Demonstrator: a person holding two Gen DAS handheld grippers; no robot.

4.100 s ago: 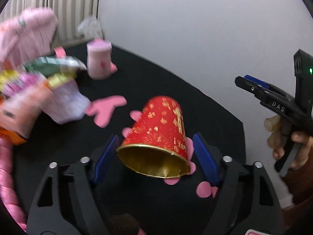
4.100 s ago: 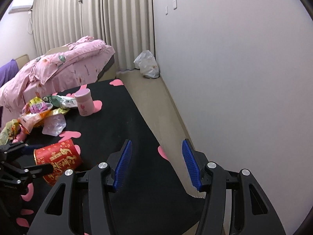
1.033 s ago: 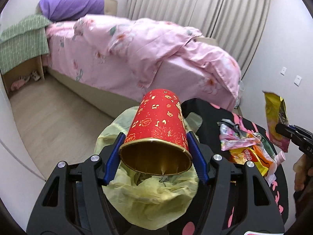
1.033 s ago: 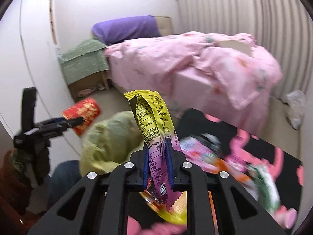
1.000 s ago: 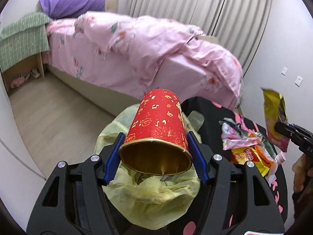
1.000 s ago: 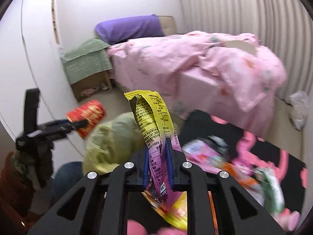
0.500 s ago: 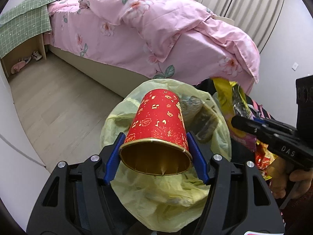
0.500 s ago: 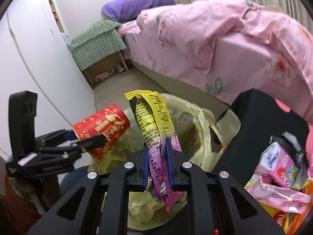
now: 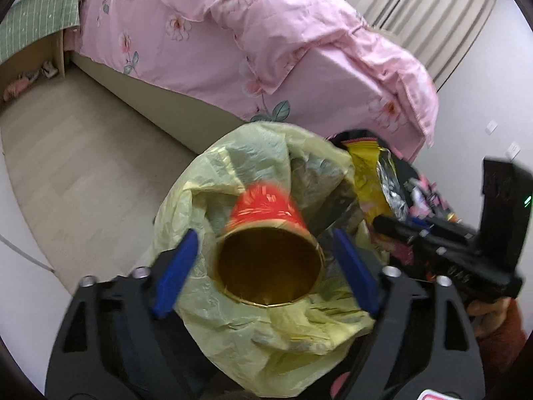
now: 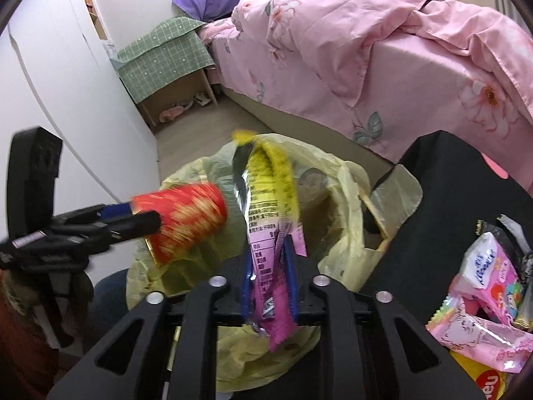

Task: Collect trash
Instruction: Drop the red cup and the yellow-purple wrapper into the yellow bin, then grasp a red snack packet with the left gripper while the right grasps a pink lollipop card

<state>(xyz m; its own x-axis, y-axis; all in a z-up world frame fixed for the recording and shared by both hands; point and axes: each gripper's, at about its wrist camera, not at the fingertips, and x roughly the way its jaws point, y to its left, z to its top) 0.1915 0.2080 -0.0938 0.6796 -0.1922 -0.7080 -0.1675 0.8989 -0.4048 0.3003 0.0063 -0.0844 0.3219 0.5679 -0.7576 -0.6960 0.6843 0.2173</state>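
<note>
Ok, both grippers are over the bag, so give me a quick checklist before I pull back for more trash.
1. Left gripper letting go: ok, jaws opening, pads clear of the cup.
2. Cup over the bag mouth: ok.
3. Right gripper letting go: ok, jaws opening, wrapper between them.
4. Wrapper clear of the pads: cannot tell.
5. Bag mouth open: ok.
6. More trash on the table: ok, packets left.

thin crinkled plastic trash bag (image 9: pixel 233 180); cup (image 9: pixel 266 233) glossy red outside, gold foil within; shiny foil-lined wrapper (image 10: pixel 266 196).

Snack packets (image 10: pixel 483 286) on black table (image 10: pixel 443 200)
</note>
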